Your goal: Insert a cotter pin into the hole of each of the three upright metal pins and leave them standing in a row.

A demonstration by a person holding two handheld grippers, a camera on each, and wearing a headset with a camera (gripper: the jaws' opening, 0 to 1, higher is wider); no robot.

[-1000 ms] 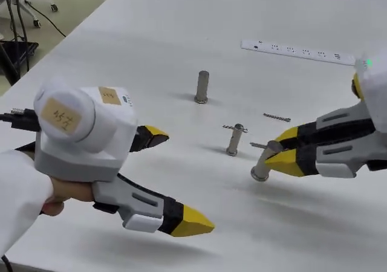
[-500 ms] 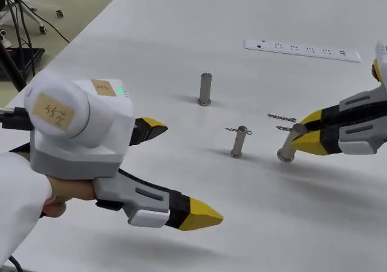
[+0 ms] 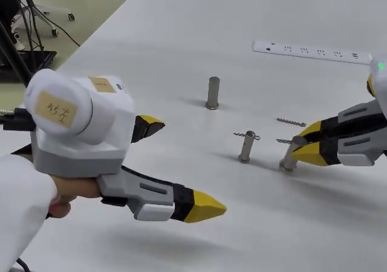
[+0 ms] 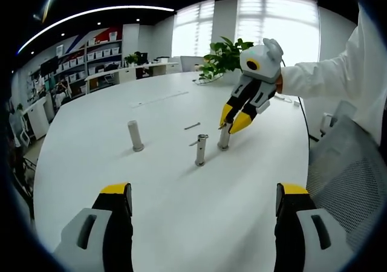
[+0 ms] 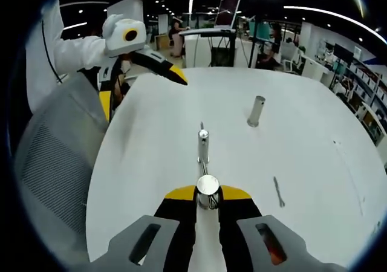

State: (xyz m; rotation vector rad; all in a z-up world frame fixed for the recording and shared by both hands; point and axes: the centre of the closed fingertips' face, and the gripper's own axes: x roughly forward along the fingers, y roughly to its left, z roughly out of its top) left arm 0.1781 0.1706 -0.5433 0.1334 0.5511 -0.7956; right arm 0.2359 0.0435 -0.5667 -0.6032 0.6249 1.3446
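Note:
Three metal pins stand on the white table (image 3: pixel 181 54). The far pin (image 3: pixel 213 93) (image 5: pixel 256 111) is bare. The middle pin (image 3: pixel 246 146) (image 4: pixel 201 150) has a cotter pin (image 3: pixel 247 135) through its top. My right gripper (image 3: pixel 305 144) (image 5: pixel 208 193) is shut on the third pin (image 3: pixel 291 154) (image 5: pixel 208 185), which leans slightly with its base at the table. A cotter pin end (image 3: pixel 283 141) sticks out of it. A loose cotter pin (image 3: pixel 291 122) (image 5: pixel 277 191) lies just behind. My left gripper (image 3: pixel 181 166) (image 4: pixel 204 190) hovers open at the near left, holding nothing.
A white power strip (image 3: pixel 311 52) lies along the far right of the table. Office chairs and cables (image 3: pixel 36 18) stand beyond the table's left edge. In the left gripper view, the right gripper (image 4: pixel 239 118) and a white sleeve (image 4: pixel 338 72) reach in from the right.
My right gripper has carried the held pin right and away from me, setting it more upright beside the middle pin. The left gripper has stayed open in place; the head camera has shifted.

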